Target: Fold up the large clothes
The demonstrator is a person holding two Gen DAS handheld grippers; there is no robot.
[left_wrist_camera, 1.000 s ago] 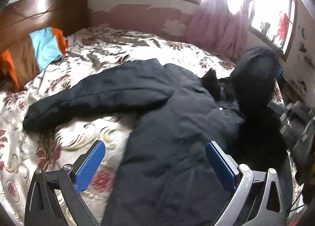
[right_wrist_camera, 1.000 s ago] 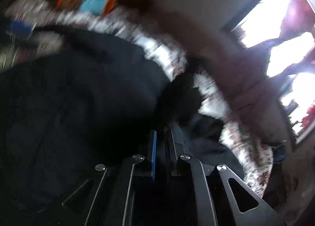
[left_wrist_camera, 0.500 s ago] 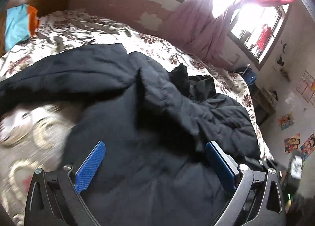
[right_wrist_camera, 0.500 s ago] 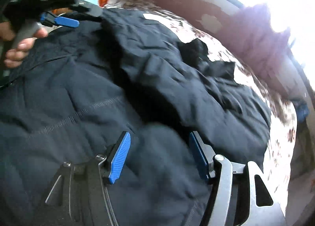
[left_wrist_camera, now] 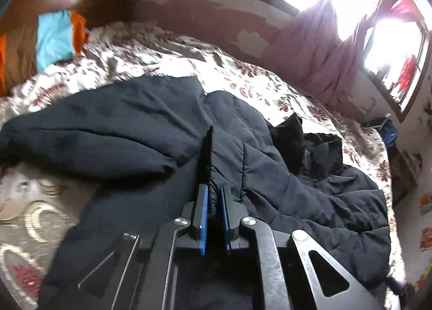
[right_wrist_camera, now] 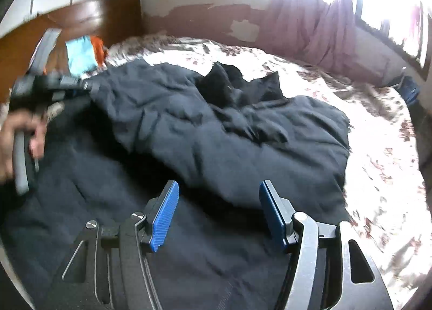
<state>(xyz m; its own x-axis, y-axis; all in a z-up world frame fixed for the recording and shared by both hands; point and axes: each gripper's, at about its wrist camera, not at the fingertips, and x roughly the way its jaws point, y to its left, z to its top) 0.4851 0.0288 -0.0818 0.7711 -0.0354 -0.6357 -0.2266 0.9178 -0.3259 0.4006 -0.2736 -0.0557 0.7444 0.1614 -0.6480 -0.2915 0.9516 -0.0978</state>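
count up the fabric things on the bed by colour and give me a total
dark navy: 1, the padded jacket
black: 1, the small garment lying at the jacket's far edge
floral white and red: 1, the bed cover
blue, orange and brown: 1, the bedding pile by the headboard; how many pieces it holds cannot be told
total: 4

The big dark navy padded jacket (left_wrist_camera: 283, 183) lies rumpled across my flowered bed. One sleeve stretches out to the left. A fold of it rises, bunched, near the middle.
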